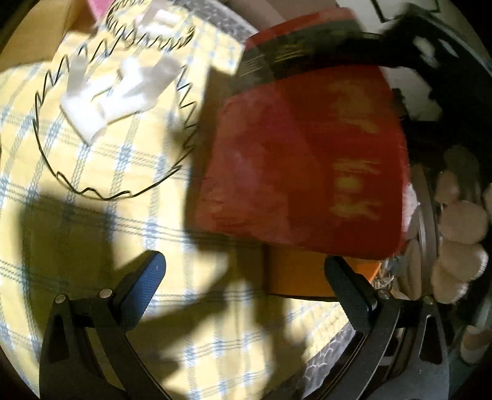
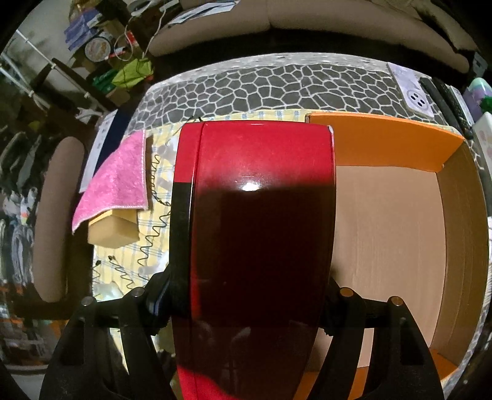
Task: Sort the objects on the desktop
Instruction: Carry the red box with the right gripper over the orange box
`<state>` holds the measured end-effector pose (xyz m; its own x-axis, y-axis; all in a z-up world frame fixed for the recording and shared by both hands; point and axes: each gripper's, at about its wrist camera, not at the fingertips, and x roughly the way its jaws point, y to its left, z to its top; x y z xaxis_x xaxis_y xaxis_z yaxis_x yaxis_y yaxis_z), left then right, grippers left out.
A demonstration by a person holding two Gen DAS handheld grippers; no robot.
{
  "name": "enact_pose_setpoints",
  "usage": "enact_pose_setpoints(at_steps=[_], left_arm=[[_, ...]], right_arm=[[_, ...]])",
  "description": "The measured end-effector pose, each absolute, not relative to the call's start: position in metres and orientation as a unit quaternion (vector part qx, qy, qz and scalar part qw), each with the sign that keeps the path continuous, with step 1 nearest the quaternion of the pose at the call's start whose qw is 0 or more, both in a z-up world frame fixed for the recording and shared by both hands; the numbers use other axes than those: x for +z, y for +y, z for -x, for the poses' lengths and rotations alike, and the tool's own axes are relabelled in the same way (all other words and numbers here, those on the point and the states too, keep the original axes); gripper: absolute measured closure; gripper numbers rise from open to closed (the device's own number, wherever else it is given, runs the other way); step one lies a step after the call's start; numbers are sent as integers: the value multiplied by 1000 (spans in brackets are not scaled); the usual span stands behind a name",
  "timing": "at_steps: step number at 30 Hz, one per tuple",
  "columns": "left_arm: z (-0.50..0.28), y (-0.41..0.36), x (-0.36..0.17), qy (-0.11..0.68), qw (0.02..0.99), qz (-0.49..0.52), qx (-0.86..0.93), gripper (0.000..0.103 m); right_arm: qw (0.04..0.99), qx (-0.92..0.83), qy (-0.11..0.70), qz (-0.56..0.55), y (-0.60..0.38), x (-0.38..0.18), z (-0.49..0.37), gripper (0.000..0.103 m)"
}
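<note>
Worktop [image 2: 276,83] stone-patterned, checked cloth [image 1: 92,246] over it; sofa [image 2: 338,18] behind. Right tool [image 2: 246,301] clamps red box [image 2: 261,215]; left tool [image 1: 243,277] released.

Light: hard, from above — dark shadows on the yellow checked cloth [image 1: 92,172].
Glare: spot on the red box [image 2: 249,186].
Blur: left wrist view smeared.
Edges: fisheye-bent, black corners.

The left gripper [image 1: 244,277] is built of matte black plastic: two broad arms, each pierced by a long slot, spread outward to two stubby fingers. Silver round-headed pins sit in pairs at each finger's hinge. The finger pads [image 1: 144,284] are finely knurled and look dark blue in the light, though that may be only a sheen. The right gripper [image 2: 246,307] has the same black slotted arms and silver pins, with a thin blue and white edge showing on its left finger.
</note>
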<state>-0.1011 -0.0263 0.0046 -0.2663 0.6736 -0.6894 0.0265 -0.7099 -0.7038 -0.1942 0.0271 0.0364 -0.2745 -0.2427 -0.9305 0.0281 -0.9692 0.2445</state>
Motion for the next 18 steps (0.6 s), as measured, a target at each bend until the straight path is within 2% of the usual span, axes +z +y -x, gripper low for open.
enact_pose_setpoints(at_steps=[4, 10, 15, 18], left_arm=[[102, -23, 11, -288, 229, 549, 751, 0], [93, -9, 41, -219, 287, 489, 794, 0], [83, -5, 59, -152, 299, 426, 840, 0], [78, -10, 61, -150, 316, 414, 841, 0]], right_arm=[[91, -791, -85, -598, 25, 43, 191, 30], [103, -791, -61, -601, 20, 63, 187, 30], [124, -787, -40, -603, 17, 85, 179, 30], [135, -782, -24, -608, 11, 93, 173, 30]])
